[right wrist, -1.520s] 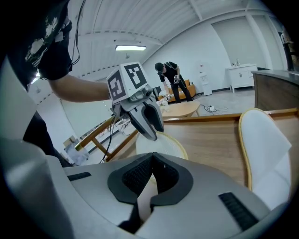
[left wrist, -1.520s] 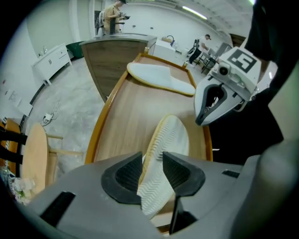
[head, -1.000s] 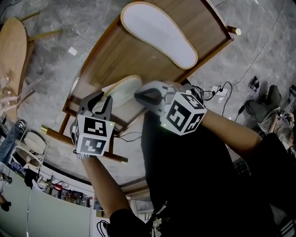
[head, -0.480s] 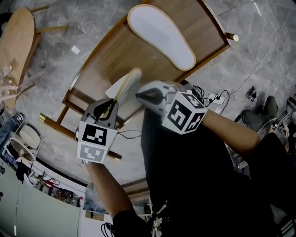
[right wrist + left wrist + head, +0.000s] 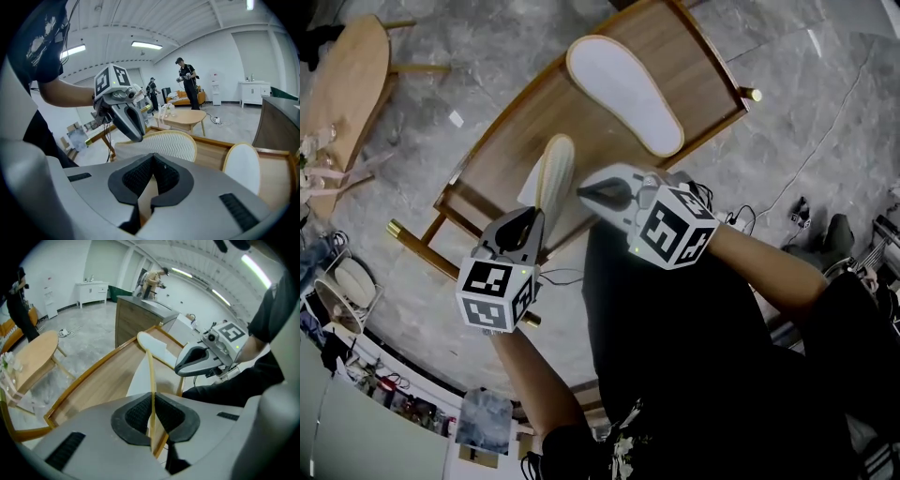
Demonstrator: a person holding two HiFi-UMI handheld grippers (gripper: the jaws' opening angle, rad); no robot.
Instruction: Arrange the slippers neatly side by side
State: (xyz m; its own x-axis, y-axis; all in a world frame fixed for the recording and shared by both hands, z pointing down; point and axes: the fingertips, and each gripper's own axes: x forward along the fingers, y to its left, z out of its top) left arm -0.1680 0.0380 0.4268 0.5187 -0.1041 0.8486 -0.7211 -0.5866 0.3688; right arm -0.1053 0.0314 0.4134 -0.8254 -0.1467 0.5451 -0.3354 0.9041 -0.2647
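Slippers, one pair, oval, white insoles with tan rims.

Head view: the flat slipper (image 5: 623, 94) is lying insole up on a rimmed wooden table (image 5: 506, 141). The held slipper (image 5: 555, 173) is standing on edge over the table's near side. The left gripper (image 5: 528, 228) is pointing steeply down, and the right gripper (image 5: 586, 192) is hovering just beside it.

Left gripper view: the jaws have just been closing and are pinching the held slipper's thin tan edge (image 5: 151, 376).

Right gripper view: the pads are pressing together, empty. The held slipper's chevron-ribbed sole (image 5: 164, 143) is facing the camera, and the flat slipper (image 5: 241, 168) is showing to its right.
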